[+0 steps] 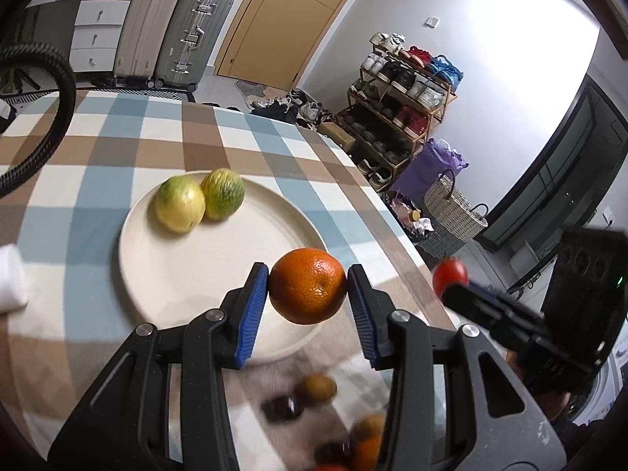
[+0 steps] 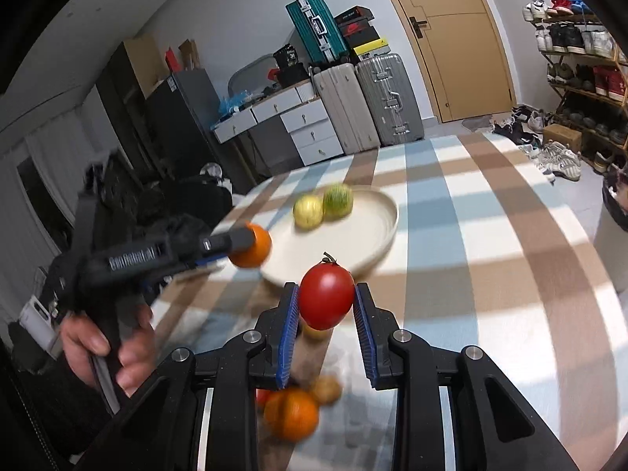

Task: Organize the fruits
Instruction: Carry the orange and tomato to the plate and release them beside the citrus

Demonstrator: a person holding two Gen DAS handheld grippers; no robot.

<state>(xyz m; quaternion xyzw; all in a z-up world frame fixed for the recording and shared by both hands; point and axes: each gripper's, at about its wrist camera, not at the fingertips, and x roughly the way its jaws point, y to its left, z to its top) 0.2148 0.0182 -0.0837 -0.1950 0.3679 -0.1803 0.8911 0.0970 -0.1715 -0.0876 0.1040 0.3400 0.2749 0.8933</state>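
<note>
A checked tablecloth [image 1: 165,133] covers the table, whose far edge curves across the upper middle of the left wrist view. The white plate [image 1: 196,274] sits centre frame, two yellow-green fruits [image 1: 198,200] at its far rim, the rest bare. The left gripper [image 1: 308,290] clamps an orange [image 1: 308,290] above the plate's near rim. The right gripper [image 2: 325,298] pinches a tomato [image 2: 325,298] just short of the plate. Loose fruit [image 2: 292,412] lies blurred below.

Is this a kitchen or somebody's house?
Probably somebody's home, near the entrance. There's a shoe rack full of shoes, suitcases stacked by a wooden door, and a table with a checked tablecloth.
</note>
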